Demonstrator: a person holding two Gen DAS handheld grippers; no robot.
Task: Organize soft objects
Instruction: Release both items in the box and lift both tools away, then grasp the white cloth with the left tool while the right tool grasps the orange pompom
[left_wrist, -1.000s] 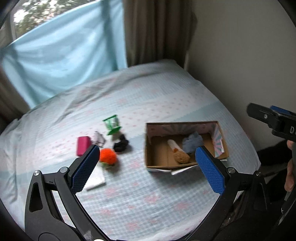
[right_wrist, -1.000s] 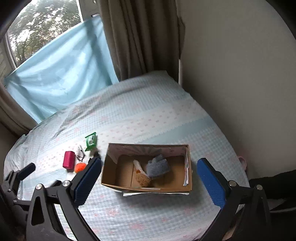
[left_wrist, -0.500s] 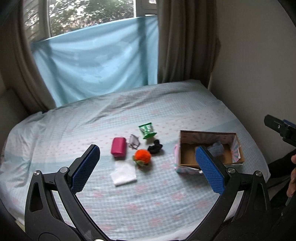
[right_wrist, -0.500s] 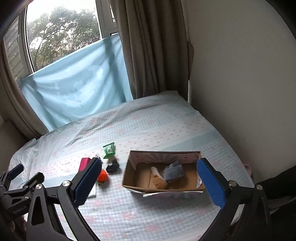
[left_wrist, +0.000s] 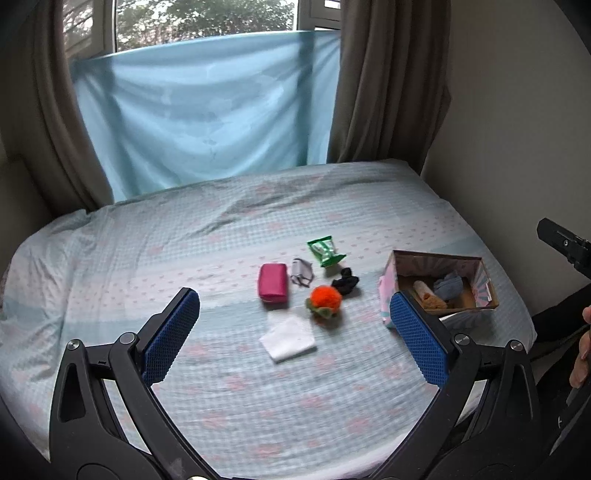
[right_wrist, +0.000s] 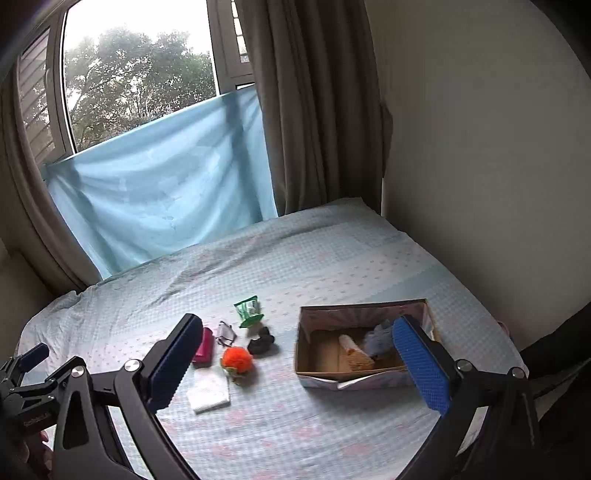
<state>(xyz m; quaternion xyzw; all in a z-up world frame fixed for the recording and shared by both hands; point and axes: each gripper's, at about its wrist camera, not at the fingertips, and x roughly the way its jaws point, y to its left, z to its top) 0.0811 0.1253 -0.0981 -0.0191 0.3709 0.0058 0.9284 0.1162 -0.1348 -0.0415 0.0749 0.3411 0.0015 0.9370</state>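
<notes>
On the bed lie an orange pompom (left_wrist: 325, 297) (right_wrist: 237, 359), a black scrunchie (left_wrist: 345, 282) (right_wrist: 260, 342), a pink pouch (left_wrist: 272, 283) (right_wrist: 205, 347), a folded white cloth (left_wrist: 288, 339) (right_wrist: 208, 394), a grey-white item (left_wrist: 302, 272) (right_wrist: 226, 333) and a green packet (left_wrist: 325, 252) (right_wrist: 249, 311). The cardboard box (left_wrist: 403, 263) (right_wrist: 314, 363) to their right holds a blue-grey cloth (left_wrist: 448, 287) (right_wrist: 380, 338) and a tan plush (left_wrist: 428, 297) (right_wrist: 354, 355). My left gripper (left_wrist: 295, 339) and right gripper (right_wrist: 299, 362) hover open and empty, well above the bed.
The bed (left_wrist: 184, 236) (right_wrist: 295, 258) has a light blue patterned sheet. A blue cloth (left_wrist: 207, 110) hangs below the window, brown curtains flank it, and a plain wall (right_wrist: 480, 147) runs along the right. A hand (left_wrist: 583, 350) shows at the right edge.
Both grippers have pulled back and tilted up from the bed. The box and loose items look smaller and farther, and the window has come into view. Nothing on the bed moved.
</notes>
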